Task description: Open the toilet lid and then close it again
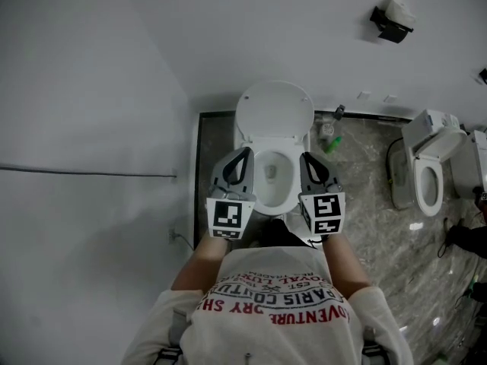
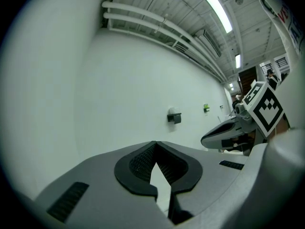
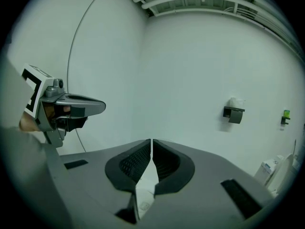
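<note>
Toilet lid is up and leans back on the white wall. The bowl of the toilet is open under it. The toilet stands at the far edge of the grey floor, close to the left corner.

The left hand-held gripper hangs over the left side of the bowl. Its jaws are pressed together, with nothing between them. The right hand-held gripper hangs over the right side of the bowl. Its jaws are almost together, with only a very thin slit between them, and nothing is in it. Neither one touches the lid. Both point at the wall behind the toilet.

A small green thing, maybe a bottle, lies on the floor just to the right of the toilet. A second toilet stands well apart, near the right edge of the floor. A dark paper holder is fixed high on the wall. The person's white shirt has red letters on it.
</note>
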A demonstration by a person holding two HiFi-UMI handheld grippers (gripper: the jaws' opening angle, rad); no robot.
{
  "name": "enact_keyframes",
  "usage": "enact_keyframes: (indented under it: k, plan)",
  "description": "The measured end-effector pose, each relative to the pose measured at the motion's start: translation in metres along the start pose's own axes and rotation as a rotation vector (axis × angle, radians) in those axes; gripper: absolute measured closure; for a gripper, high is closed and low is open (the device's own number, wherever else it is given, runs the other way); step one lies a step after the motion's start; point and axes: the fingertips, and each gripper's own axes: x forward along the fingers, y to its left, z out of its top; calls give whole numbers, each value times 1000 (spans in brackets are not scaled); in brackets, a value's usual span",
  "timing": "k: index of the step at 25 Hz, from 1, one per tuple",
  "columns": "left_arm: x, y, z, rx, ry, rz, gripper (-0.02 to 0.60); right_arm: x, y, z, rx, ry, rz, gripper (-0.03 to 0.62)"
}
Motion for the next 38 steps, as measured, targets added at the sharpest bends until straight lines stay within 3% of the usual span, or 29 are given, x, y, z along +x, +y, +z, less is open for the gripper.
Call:
enact_keyframes:
  k: [7, 17, 23, 28, 38]
  plan:
    - [46, 15, -27, -7, 67, 33, 575, 45, -26, -4, -27, -24, 70, 571]
    - [144, 36, -80, -32, 187, -37, 575, 149, -73, -17, -59, 53, 152, 569]
    - [206, 39, -118, 51, 321, -153, 551, 205, -94, -24, -123, 65, 235, 569]
    - [258, 50, -143, 121, 371, -191, 544, 257, -111, -45, -181, 157, 313, 568]
    - [332, 53, -180, 333, 471, -345, 474, 327, -129, -78, -396, 298, 430, 542]
